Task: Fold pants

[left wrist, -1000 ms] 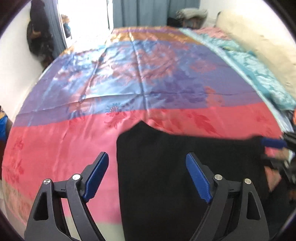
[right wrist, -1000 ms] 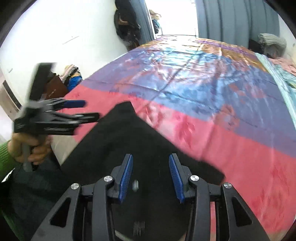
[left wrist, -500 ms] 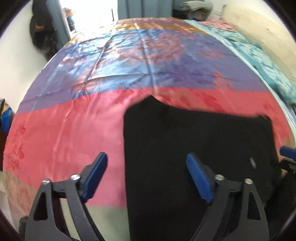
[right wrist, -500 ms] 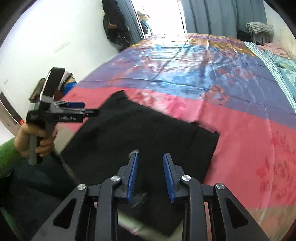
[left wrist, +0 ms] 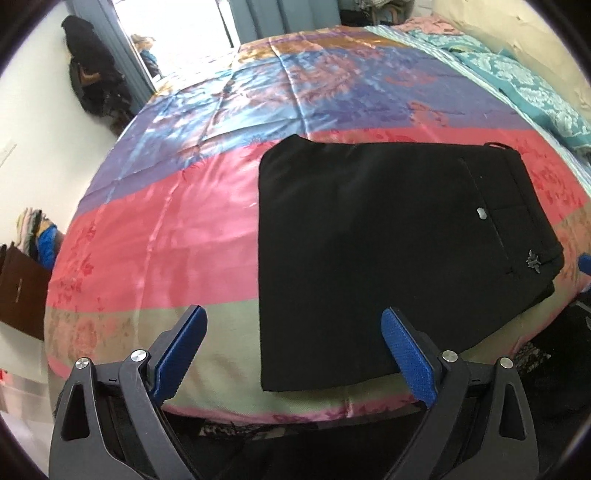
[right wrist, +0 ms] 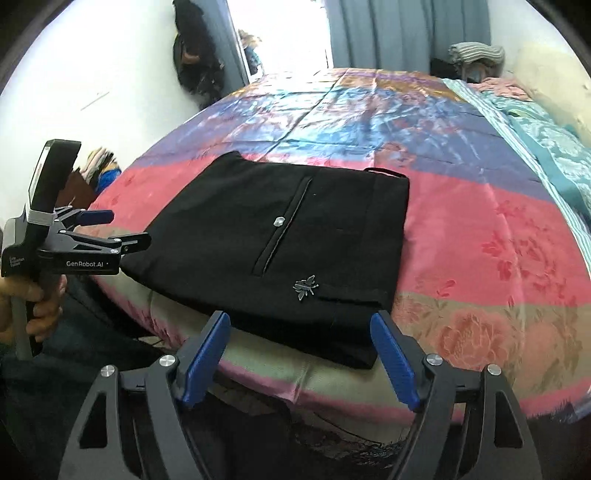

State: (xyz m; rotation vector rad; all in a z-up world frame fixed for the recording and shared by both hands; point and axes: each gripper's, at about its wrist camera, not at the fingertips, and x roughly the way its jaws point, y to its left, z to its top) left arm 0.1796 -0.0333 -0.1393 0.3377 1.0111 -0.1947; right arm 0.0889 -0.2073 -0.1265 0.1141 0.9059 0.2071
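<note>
Pants [left wrist: 369, 240]: black, folded into a flat, roughly square bundle that lies on the bed near its front edge, mostly on the pink band of the bedspread, with the nearest corner over the pale green band.
Pants details: the top layer shows a back pocket slit with a small pale button [right wrist: 277, 221] and a little silver insect-shaped badge [right wrist: 305, 287]; a belt loop sticks up at the far edge.
My left gripper [left wrist: 293, 350]: spread wide, nothing between its blue pads [left wrist: 408, 360]. It hangs over the front edge of the bed, and the near left corner of the pants shows between its fingers, not touched.
My right gripper [right wrist: 301, 356]: its jaws are opening, with nothing clamped between them. It sits off the bed's front edge, and the near corner of the pants is seen in the gap, apart from the pads.
My left hand [right wrist: 35, 302]: seen from the right camera, wrapped around the left gripper's handle, with the gripper's tips just beside the left side of the pants.
Bedspread [left wrist: 155, 229]: shiny satin in bands of pink, purple, blue and orange with a flower pattern.
Far right of bed: a teal patterned blanket [right wrist: 554, 147] and a cream pillow [left wrist: 517, 40].
Room: white wall on the left, grey-blue curtains [right wrist: 406, 33] and a bright doorway behind the bed.
</note>
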